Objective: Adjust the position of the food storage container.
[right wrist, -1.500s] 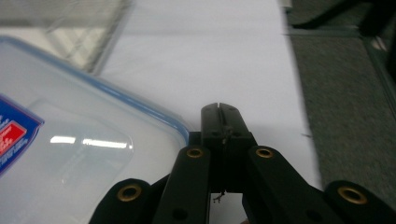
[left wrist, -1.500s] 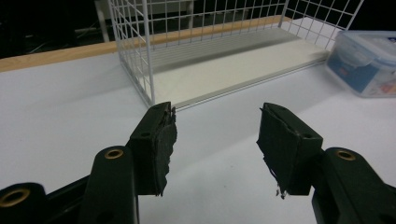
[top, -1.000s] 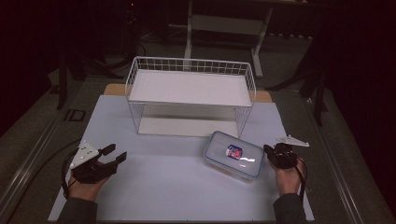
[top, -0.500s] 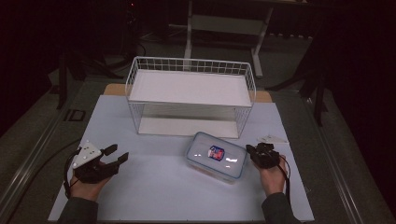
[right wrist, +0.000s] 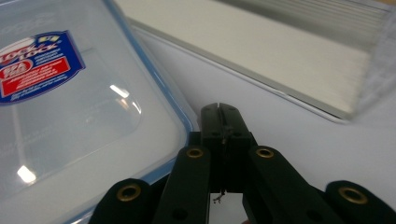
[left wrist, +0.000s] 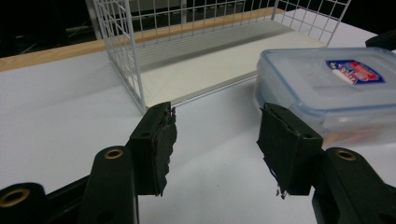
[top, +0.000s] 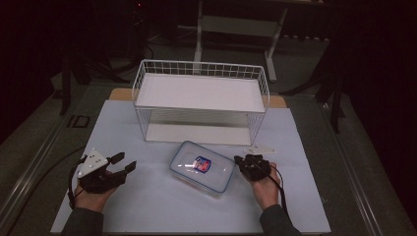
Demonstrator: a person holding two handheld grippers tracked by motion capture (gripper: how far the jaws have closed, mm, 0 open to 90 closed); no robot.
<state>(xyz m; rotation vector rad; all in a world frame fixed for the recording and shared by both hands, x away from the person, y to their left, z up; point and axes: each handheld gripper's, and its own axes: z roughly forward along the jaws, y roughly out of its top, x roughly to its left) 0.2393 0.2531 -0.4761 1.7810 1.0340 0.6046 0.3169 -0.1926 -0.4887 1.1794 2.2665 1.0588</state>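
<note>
On the left of the table (top: 147, 206), the left gripper (top: 123, 164) rests low in the person's left hand (top: 91, 194), its grey plate on top and its jaws spread wide apart with nothing between them. In the left gripper view the same gripper (left wrist: 215, 135) looks across bare white tabletop (left wrist: 60, 107) toward the near corner of the wire rack (left wrist: 123, 60), with the container (left wrist: 327, 88) lying to the right, just beyond the right-hand pad (left wrist: 285, 149) and apart from it. Moving toward the middle, the wire rack (top: 201, 105) stands at the far side of the white surface, a white shelf on top and a white base below. In front of it, near the centre of the table, lies the container (top: 202, 166), a clear plastic box with a blue-rimmed lid and a red and blue label, turned at an angle to the table edge. Just to its right, the right gripper (top: 242, 161) is held by the person's right hand (top: 265, 189), its jaws pressed together with nothing gripped, the tips right at the box's right edge. The right gripper view shows this gripper (right wrist: 223, 122) clenched beside the blue rim of the container (right wrist: 70, 121), with the base of the wire rack (right wrist: 280, 60) beyond it.
</note>
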